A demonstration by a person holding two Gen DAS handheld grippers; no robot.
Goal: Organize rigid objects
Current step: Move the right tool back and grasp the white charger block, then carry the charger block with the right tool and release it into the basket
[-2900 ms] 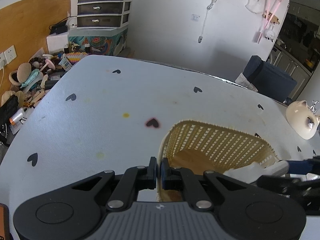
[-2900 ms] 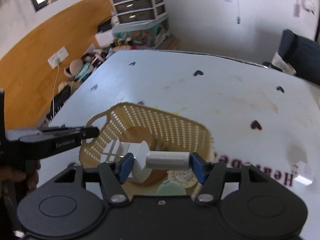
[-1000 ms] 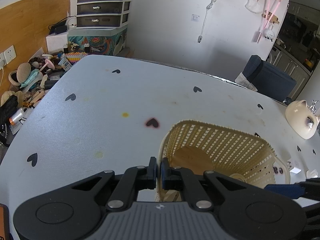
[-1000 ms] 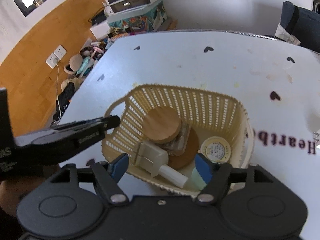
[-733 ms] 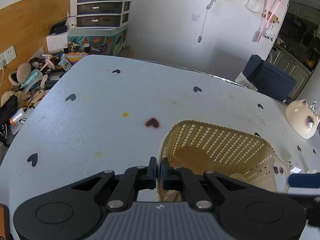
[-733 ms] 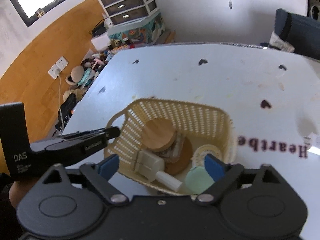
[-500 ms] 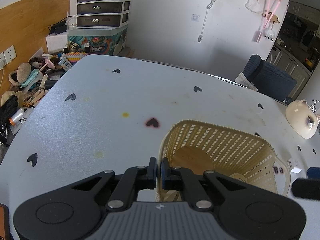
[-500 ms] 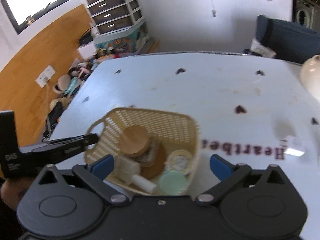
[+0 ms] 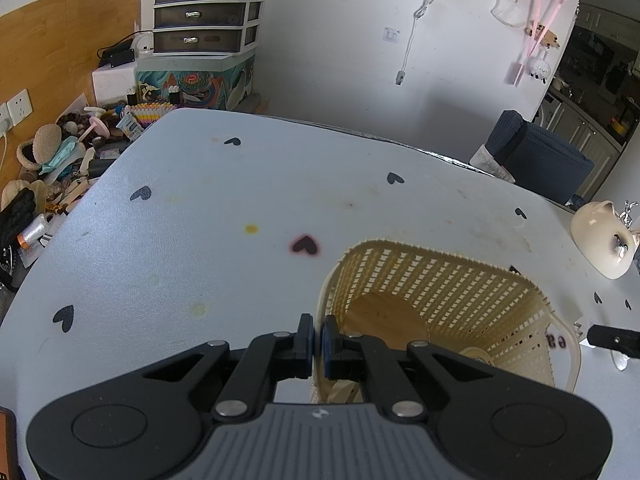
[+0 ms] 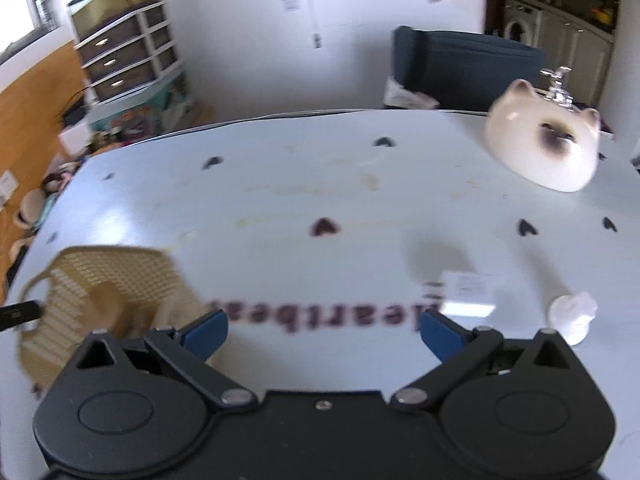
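Left wrist: left gripper (image 9: 315, 338) is pinching the near rim of the basket (image 9: 440, 276), fingers nearly pressed together on it; basket is sitting at 4 o'clock on the table (image 9: 240, 200), wooden lid (image 9: 386, 314) inside. Right wrist, blurred: right gripper (image 10: 324, 330) is hanging spread wide and empty over the table; basket at 8 o'clock, small white object (image 10: 573, 316) at 4 o'clock, cat-shaped ceramic (image 10: 544, 152) at 2 o'clock.

basket (image 9: 440, 280): cream, upright, on table | holds wooden lid (image 9: 386, 316)
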